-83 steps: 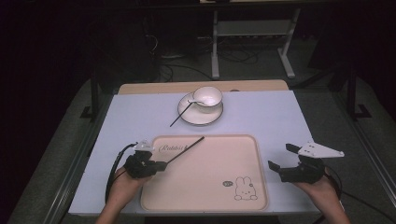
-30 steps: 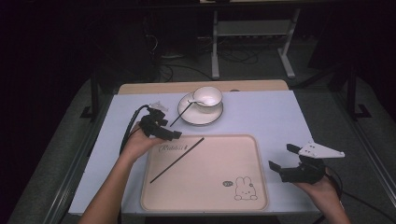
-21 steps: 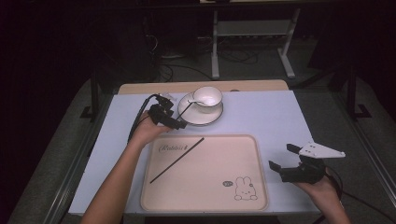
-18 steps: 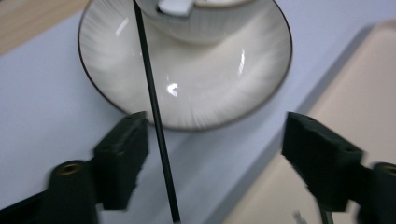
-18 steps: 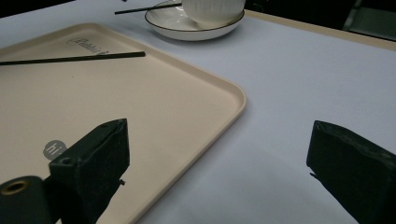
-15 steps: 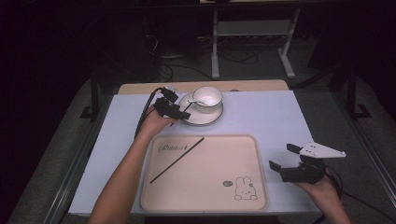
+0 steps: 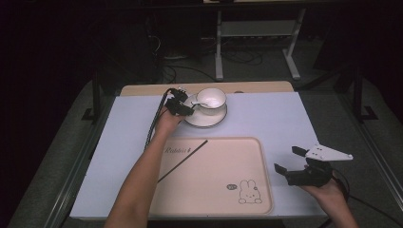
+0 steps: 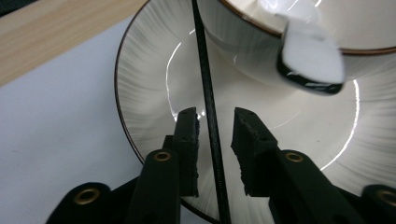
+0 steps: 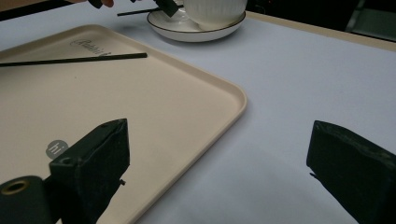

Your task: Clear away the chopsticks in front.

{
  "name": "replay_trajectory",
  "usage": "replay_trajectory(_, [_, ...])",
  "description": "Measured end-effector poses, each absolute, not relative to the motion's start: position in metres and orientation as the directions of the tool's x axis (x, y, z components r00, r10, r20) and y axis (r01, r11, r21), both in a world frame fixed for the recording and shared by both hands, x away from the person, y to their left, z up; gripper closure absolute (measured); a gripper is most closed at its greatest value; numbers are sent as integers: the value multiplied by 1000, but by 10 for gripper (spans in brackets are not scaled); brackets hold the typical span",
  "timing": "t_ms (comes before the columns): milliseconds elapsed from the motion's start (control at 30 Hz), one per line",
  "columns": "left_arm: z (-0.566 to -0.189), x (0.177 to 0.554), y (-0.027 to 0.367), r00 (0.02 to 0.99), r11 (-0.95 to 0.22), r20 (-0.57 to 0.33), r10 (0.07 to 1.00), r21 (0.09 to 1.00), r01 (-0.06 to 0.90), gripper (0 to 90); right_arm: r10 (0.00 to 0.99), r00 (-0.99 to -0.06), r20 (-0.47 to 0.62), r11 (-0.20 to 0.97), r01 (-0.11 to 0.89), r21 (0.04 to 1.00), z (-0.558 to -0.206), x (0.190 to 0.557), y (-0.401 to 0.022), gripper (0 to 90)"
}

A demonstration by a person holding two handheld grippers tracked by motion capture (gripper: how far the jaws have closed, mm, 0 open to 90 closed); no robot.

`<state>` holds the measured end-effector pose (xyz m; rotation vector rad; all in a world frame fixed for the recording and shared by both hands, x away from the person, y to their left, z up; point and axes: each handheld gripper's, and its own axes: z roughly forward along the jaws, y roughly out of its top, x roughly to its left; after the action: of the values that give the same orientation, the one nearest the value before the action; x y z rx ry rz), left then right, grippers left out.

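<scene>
While the left claw [image 8: 214, 135] straddles the second black chopstick [image 8: 205, 93] lying across the saucer [image 8: 154, 88] beside the cup [image 7: 211, 99], the step in hand reads as the pick-up of that stick. Jaws have just been closing, stick between them, pads not yet pressing on it. First chopstick [image 7: 183, 160]: already on the beige tray [image 7: 247, 156]. Next move, by judgement: finish the pinch, lift clear of saucer rim and white spoon [image 8: 310, 56], carry to tray. Left forearm [image 7: 142, 175] reaches long and straight across the tabletop [image 7: 285, 118]. Right claw [image 7: 291, 165]: wide open, empty, just right of the tray.
</scene>
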<state>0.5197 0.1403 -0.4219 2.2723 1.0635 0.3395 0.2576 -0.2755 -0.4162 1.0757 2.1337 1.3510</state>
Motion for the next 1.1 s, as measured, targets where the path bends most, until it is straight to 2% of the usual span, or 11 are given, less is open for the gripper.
replay_trajectory(333, [-424,521,143,617,-459,-45,785,627,629,842,775,-629,68,241,393,887,-416,257,-275,55])
replay_trajectory(733, [-408,521,163,576,-406,-65,815,646,646,853,773,-630,68,242,393,887,-416,257,-275,55])
replay_trajectory(1100, [-385,491,199,555,-363,-103,825,656,662,856,775,-629,65,245,393,886,-416,257,-274,55])
